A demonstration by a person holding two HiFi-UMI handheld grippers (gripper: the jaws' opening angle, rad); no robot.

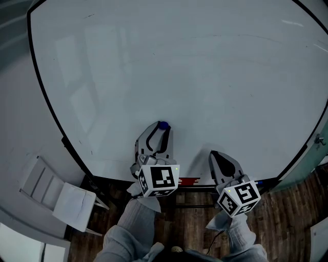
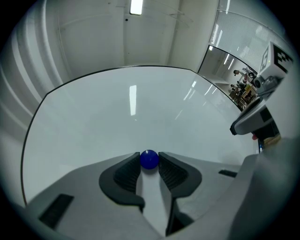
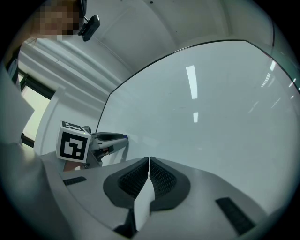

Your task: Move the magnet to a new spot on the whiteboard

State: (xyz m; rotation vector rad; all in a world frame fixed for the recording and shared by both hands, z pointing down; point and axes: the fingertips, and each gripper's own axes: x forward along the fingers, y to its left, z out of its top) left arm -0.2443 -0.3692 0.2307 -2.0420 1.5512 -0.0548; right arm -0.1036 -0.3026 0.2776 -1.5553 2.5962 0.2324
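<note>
Head view, board: the whiteboard is smooth, glossy and bare, with a thin black frame; most of its face is open above and to both sides of the grippers.
Head view, magnet: a small blue magnet sits low on the board, near the bottom edge, at the tip of the left gripper.
Head view, right gripper: the right gripper is just beside the left one and lower, its tip against the board near the bottom frame.
Head view, only here: grey sleeves, a dark wood-plank floor, and a red strip on the ledge under the board, perhaps a marker; it is too small to tell.
Left gripper view, jaws: the two ribbed black pads are clenched on the magnet, one on each side, gripping the round, shiny ball at their tips.
Left gripper view, only here: the ball's rounded shape and its contact with the board; a ceiling light is mirrored as a streak on the board.
Left gripper view, room: clear board ahead and to the left; the right gripper's grey body is at the right.
Right gripper view, jaws: pressed together along a thin seam, nothing between them.
Right gripper view, only here: the left gripper from the side, with its marker cube; the magnet is hidden from this side.
</note>
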